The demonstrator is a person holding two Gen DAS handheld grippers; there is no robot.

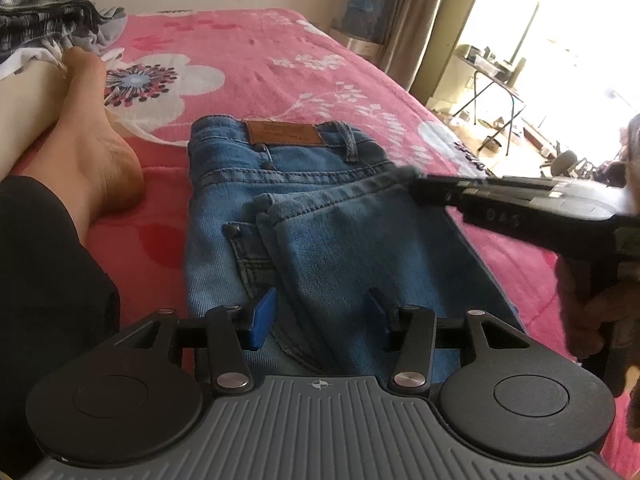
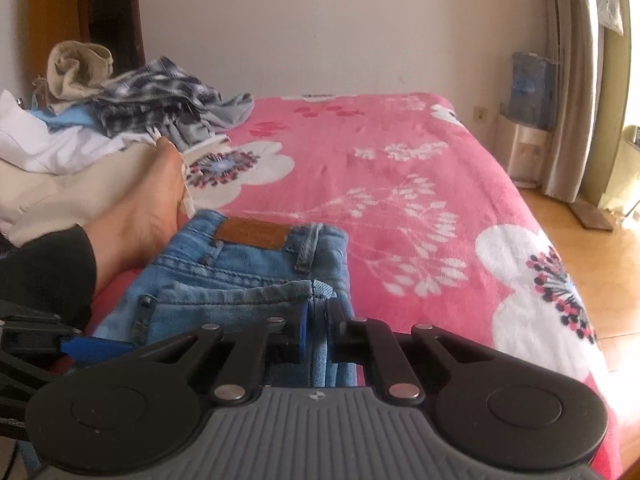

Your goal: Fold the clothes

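On the pink bedspread (image 2: 400, 184), folded jeans (image 1: 320, 208), right hand-held gripper (image 2: 318, 320) clamped on their edge, left hand-held gripper (image 1: 320, 316) apart above them

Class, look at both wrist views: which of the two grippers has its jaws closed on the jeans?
The right gripper: its jaws pinch a folded edge of the jeans. The left gripper stands open over the denim, pads apart.
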